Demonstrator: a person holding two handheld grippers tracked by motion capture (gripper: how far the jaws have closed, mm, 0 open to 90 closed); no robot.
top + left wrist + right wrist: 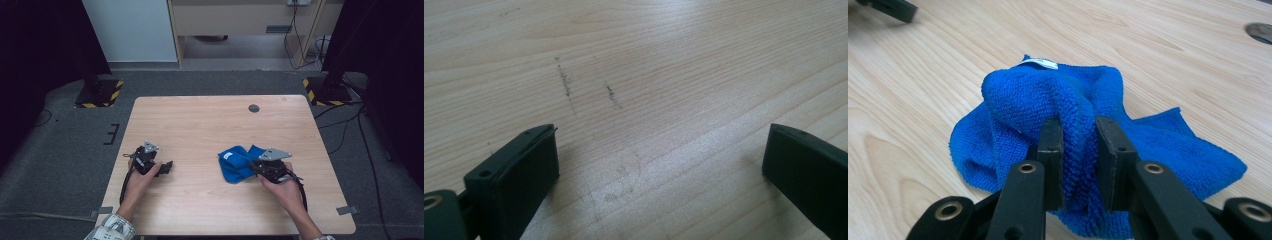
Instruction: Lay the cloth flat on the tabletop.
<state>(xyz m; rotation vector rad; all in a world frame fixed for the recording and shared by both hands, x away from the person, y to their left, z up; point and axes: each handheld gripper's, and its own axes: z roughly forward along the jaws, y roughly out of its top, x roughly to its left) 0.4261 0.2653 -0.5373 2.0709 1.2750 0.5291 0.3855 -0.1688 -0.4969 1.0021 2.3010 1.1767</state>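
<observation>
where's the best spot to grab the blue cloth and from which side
Take the blue cloth by the raised fold that bunches up along its middle, coming in low from the person's side of the table. That ridge stands up off the wood, so fingers can close on both its faces. The right gripper already pinches it there; the flat outer corners lie too thin to catch.

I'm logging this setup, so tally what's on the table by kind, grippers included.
Blue cloths: 1, the blue cloth
Grippers: 2, the left gripper and the right gripper
Total: 3
</observation>
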